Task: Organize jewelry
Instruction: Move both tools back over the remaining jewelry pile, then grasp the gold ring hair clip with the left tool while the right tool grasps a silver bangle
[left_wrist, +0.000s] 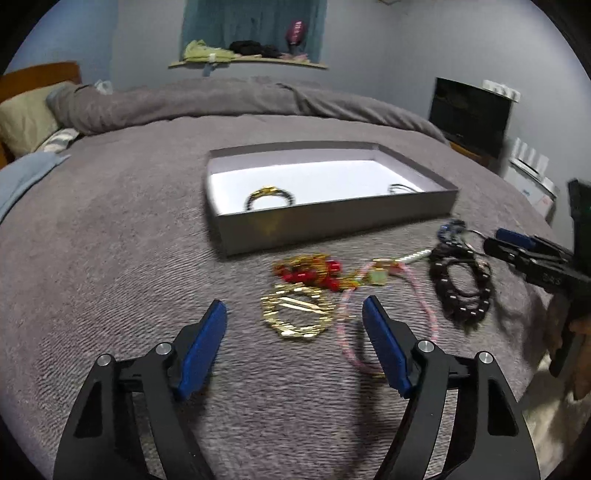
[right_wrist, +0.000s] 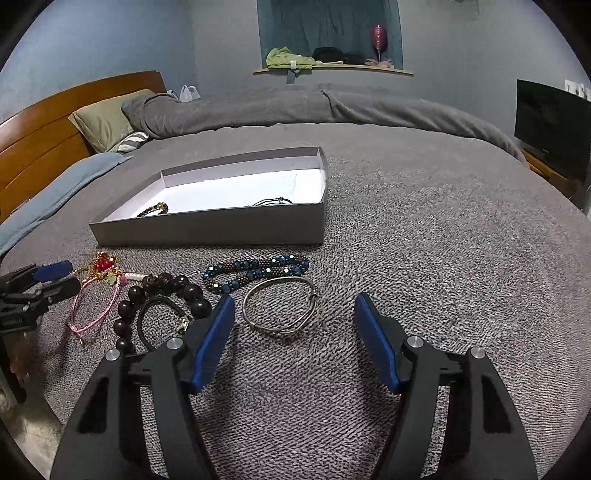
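Right wrist, open claw (right_wrist: 295, 310), bare blanket (right_wrist: 443, 258) rightward

left gripper (left_wrist: 294, 314) open above gold bracelet (left_wrist: 295, 314) | box (left_wrist: 332, 221) beyond, two bracelets inside

A shallow grey box (right_wrist: 207, 225) with a white floor lay open on the bed, holding a dark beaded bracelet (right_wrist: 153, 209) and a thin black cord (right_wrist: 271, 201). Before it lay a blue bead strand (right_wrist: 255, 271), silver bangle (right_wrist: 280, 310), dark wooden beads (right_wrist: 162, 295), pink cord (right_wrist: 94, 308), red-and-gold piece (left_wrist: 306, 269) and gold bangle (left_wrist: 295, 314)
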